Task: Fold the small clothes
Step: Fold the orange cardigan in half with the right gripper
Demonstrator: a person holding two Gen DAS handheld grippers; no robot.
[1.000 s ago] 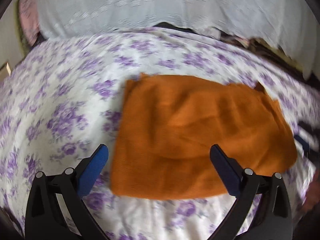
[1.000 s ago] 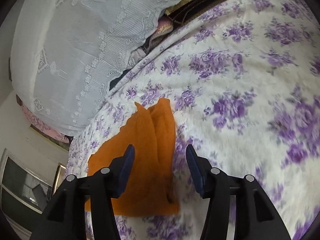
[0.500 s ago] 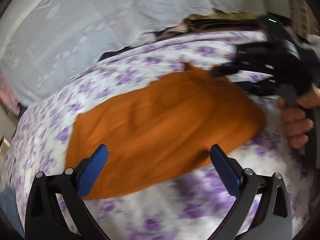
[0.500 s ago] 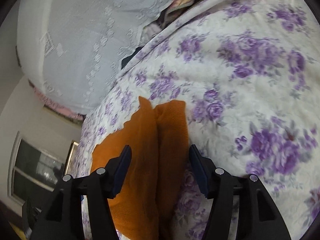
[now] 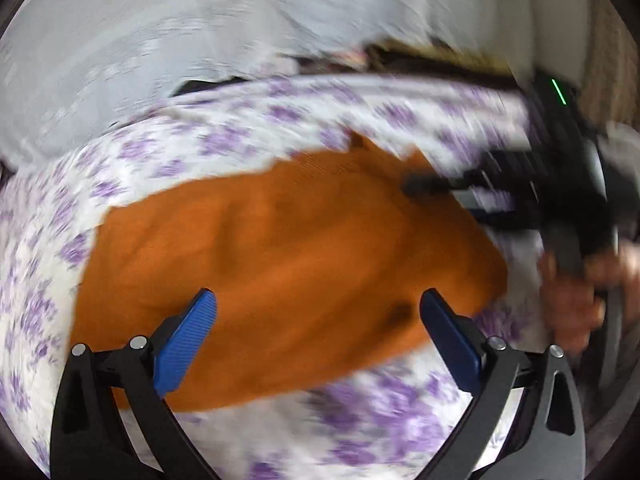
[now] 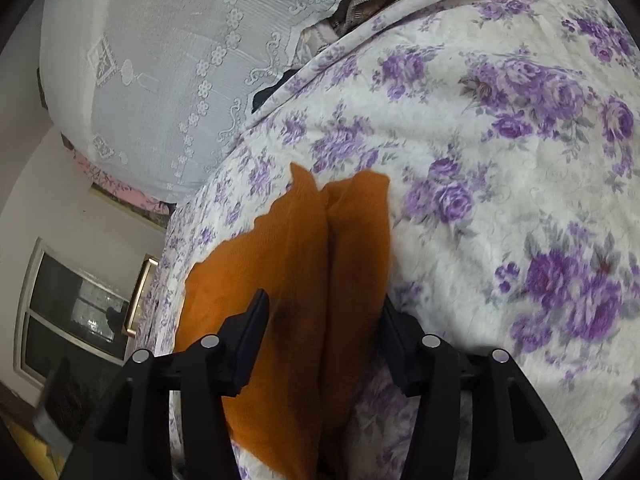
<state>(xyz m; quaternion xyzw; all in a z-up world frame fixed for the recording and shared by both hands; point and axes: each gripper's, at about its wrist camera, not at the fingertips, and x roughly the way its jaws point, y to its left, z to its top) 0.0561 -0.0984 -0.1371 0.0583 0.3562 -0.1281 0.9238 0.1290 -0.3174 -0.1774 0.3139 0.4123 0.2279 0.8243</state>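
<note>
An orange knitted garment (image 5: pixel 280 264) lies flat on the purple-flowered bedspread (image 5: pixel 224 140). My left gripper (image 5: pixel 316 312) is open, its blue pads above the garment's near edge. In the left wrist view my right gripper (image 5: pixel 472 188) shows at the garment's far right end, held by a hand (image 5: pixel 572 300). In the right wrist view the garment (image 6: pixel 288 264) runs away between my right gripper's (image 6: pixel 320 328) open fingers, with a lengthwise crease down its middle; the fingers straddle its near end.
A white lace cloth (image 6: pixel 168 60) covers a pile behind the bed, with bedding ends (image 6: pixel 360 4) poking out. A window (image 6: pixel 72 304) and a wall are at the left. The bedspread (image 6: pixel 520 160) spreads wide to the right.
My left gripper swung left to right, then closer over the garment. My right gripper moved forward until its fingers straddle the garment's end.
</note>
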